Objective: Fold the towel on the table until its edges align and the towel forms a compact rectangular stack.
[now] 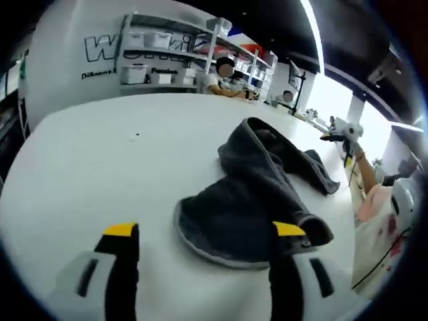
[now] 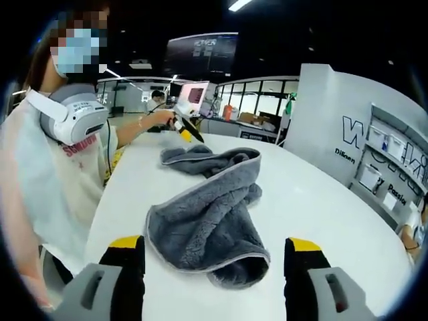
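Towel crumpled on table; both grippers' fingers apart; wall lettering partly hidden.

A white counter with a rounded edge carries the things — its surface is smooth and glossy. Directly on it lies a dark grey towel, rumpled and loosely bunched, its paler stitched hem curling along the near side; in the right gripper view the towel stretches away across the counter.
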The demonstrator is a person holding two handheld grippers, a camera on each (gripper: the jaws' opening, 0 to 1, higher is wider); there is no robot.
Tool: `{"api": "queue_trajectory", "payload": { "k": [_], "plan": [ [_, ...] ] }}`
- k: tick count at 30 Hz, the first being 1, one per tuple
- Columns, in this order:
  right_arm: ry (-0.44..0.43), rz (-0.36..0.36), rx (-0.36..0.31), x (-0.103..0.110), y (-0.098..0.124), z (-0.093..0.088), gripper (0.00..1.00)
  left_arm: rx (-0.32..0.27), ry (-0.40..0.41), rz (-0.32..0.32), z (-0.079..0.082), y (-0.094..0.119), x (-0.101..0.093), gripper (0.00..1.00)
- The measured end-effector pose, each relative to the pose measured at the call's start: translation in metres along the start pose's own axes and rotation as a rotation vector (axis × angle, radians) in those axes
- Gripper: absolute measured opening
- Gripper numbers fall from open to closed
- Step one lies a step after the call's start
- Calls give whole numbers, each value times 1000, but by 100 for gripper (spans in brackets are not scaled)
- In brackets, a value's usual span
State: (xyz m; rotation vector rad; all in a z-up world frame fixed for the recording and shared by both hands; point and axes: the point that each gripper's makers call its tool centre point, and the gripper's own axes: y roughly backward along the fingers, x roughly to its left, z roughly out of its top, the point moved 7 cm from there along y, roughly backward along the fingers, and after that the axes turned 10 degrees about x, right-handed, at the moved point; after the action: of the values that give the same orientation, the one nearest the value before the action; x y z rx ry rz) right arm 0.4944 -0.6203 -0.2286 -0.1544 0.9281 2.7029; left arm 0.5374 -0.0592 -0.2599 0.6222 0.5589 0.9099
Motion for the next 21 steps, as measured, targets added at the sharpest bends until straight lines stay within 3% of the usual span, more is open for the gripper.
{"api": "queue_trajectory", "payload": {
  "k": [7,21],
  "plan": [
    [-7,0,3,4,1,-4,88,27,21,-2,-2,-13,4,78],
    [-13,-8,6,7,-1,-10,91,54,16,-20,-8,-28,12,44]
  ]
}}
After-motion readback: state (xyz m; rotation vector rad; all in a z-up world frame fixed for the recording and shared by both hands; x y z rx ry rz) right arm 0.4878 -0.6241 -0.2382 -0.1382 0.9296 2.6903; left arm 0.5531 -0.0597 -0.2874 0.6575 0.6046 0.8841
